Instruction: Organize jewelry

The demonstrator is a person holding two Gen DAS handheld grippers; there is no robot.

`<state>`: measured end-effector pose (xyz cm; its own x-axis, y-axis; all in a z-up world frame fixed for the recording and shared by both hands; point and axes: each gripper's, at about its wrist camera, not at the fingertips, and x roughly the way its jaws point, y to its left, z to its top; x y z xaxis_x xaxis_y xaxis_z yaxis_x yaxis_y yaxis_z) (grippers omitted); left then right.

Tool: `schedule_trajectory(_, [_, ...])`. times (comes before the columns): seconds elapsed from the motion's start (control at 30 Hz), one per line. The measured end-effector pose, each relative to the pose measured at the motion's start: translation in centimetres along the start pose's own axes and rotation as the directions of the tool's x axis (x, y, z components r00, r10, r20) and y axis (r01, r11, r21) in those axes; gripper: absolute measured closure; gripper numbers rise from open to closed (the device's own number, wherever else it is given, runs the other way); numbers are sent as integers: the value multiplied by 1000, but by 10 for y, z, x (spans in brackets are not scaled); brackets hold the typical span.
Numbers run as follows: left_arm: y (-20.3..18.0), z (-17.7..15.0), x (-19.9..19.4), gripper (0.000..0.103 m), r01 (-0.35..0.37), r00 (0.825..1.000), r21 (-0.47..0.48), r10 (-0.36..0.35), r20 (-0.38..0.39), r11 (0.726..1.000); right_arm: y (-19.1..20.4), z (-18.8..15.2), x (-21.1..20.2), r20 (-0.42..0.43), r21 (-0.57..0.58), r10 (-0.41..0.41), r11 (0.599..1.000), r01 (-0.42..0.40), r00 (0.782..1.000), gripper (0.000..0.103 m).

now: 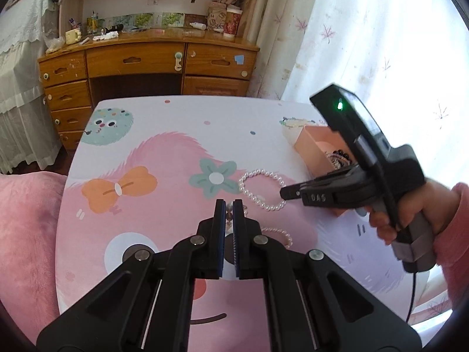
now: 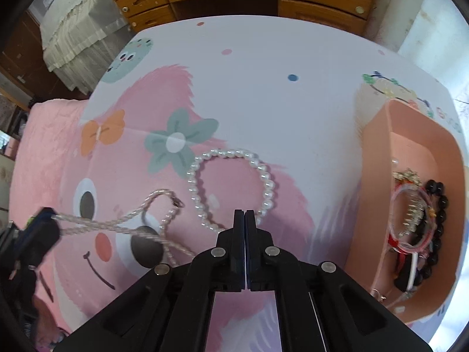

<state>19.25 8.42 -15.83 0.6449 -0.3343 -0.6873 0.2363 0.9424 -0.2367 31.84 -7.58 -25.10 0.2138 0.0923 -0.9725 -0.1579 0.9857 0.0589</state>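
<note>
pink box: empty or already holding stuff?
Not empty. The pink box holds a black bead bracelet, a pink-and-red bangle and other small pieces; the pearl bracelet lies outside on the table.

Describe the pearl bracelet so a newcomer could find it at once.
On the cartoon-print table, look beside the green flower, left of the peach box. The pearl bracelet lies there: a closed loop of round white beads, unlike the twisted silvery chain nearby.

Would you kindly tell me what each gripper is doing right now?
Left gripper: closed on the silver chain necklace.
Right gripper: closed at the pearl bracelet; whether it grips a bead cannot be told.
</note>
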Motion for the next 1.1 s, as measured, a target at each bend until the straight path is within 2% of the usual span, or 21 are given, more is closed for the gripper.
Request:
schedule_trajectory(0.17, [-4, 4, -11, 101, -12, 1000, -4, 12, 13, 1000, -13, 1, -2, 10, 87, 1, 996, -2, 1000, 103])
schedule_trajectory(0.33, [-7, 6, -16, 101, -22, 1000, -6, 22, 21, 1000, -21, 4, 4, -16, 106, -6, 994, 7, 1000, 100])
schedule_trajectory(0.43, [-8, 7, -20, 101, -23, 999, -14, 23, 25, 1000, -20, 8, 7, -8, 112, -1, 994, 2, 1000, 91])
schedule_trajectory(0.5, [-9, 8, -23, 101, -25, 999, -22, 26, 28, 999, -23, 11, 6, 8, 138, 23, 990, -24, 1000, 78])
schedule_trajectory(0.57, [-10, 9, -25, 101, -26, 999, -30, 27, 33, 999, -25, 13, 3, 25, 155, 39, 987, -42, 999, 70])
schedule_trajectory(0.6, [-10, 9, -26, 101, -26, 999, -32, 27, 33, 999, -25, 15, 2, 27, 155, 41, 987, -44, 999, 70])
schedule_trajectory(0.73, [-11, 9, -29, 101, -39, 999, -44, 41, 36, 998, -19, 21, 9, 3, 115, 11, 993, -12, 1000, 73])
schedule_trajectory(0.8, [-11, 9, -30, 101, -44, 998, -52, 46, 37, 998, -12, 24, 11, 3, 63, -30, 998, 30, 1000, 88])
schedule_trajectory(0.87, [-10, 9, -32, 101, -51, 998, -59, 53, 39, 997, -8, 25, 13, -5, 26, -59, 998, 59, 998, 94])
schedule_trajectory(1.0, [-10, 11, -35, 101, -69, 996, -68, 72, 51, 995, -4, 27, 14, -13, -31, -73, 997, 73, 997, 96])
schedule_trajectory(1.1, [-12, 15, -39, 101, -81, 994, -82, 87, 67, 993, -9, 27, 12, -17, -11, -5, 1000, 5, 1000, 96])
